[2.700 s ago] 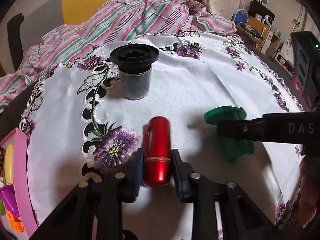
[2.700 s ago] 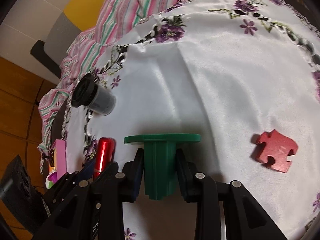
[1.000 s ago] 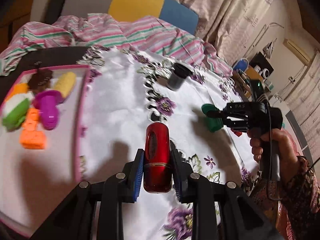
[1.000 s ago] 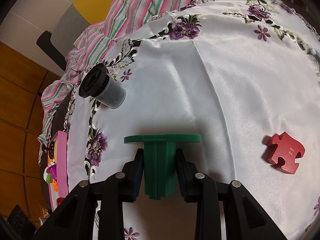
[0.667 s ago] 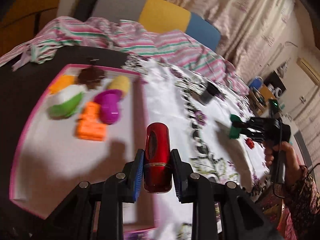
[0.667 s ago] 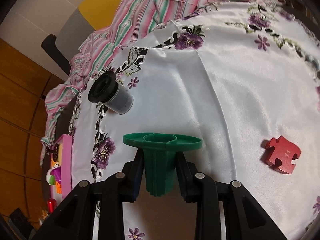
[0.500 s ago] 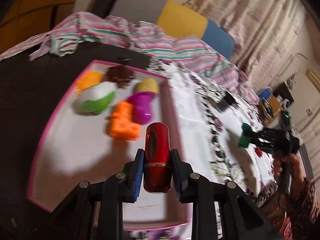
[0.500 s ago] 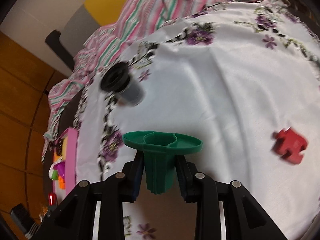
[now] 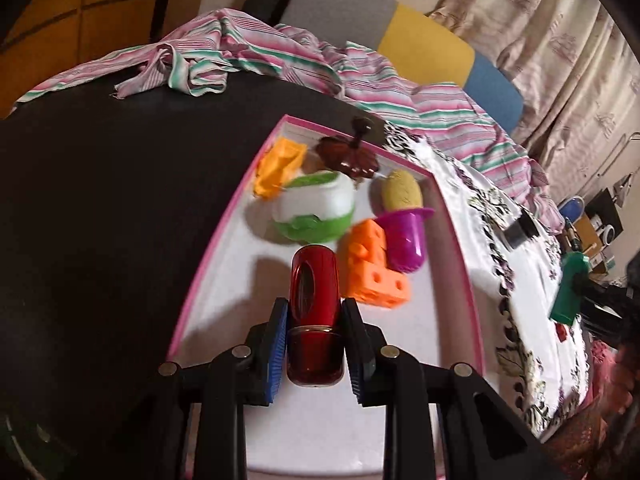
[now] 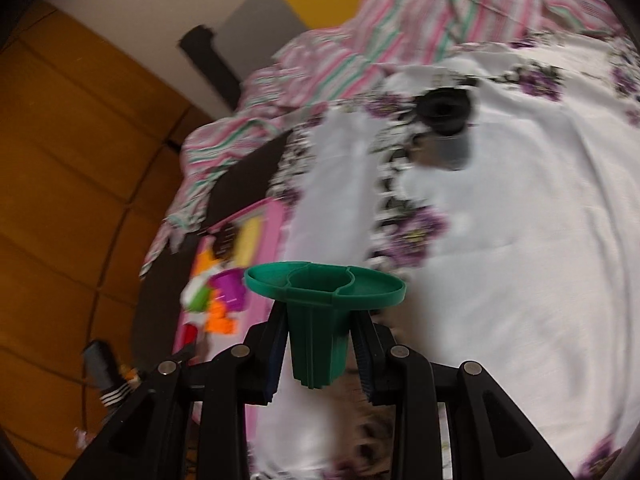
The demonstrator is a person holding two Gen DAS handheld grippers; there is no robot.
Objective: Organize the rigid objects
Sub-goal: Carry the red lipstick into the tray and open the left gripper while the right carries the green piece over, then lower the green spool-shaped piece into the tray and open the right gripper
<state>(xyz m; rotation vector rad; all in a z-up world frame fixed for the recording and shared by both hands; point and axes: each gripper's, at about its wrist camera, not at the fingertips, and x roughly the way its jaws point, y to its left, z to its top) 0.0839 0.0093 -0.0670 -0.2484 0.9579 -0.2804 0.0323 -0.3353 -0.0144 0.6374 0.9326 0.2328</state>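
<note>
My left gripper (image 9: 314, 332) is shut on a shiny red cylinder (image 9: 315, 312) and holds it above the near part of a pink-rimmed white tray (image 9: 224, 236). The tray holds an orange block (image 9: 376, 276), a purple cup (image 9: 404, 236), a green and white ball (image 9: 316, 210), a yellow piece (image 9: 401, 192), a brown piece (image 9: 348, 156) and an orange wedge (image 9: 278, 166). My right gripper (image 10: 318, 344) is shut on a green flanged holder (image 10: 320, 308), lifted off the cloth. It also shows in the left wrist view (image 9: 570, 288). The tray shows at left (image 10: 272, 232) in the right wrist view.
A black-capped grey jar (image 10: 446, 128) lies on the white floral tablecloth (image 10: 520, 260); it also shows in the left wrist view (image 9: 520, 232). A small red piece (image 9: 561, 332) lies on the cloth. A striped fabric (image 9: 280, 60) is heaped at the back on the dark table (image 9: 100, 200).
My left gripper lifted the red cylinder off the cloth and carried it left over the tray. My right gripper lifted the green holder and swung left toward the tray.
</note>
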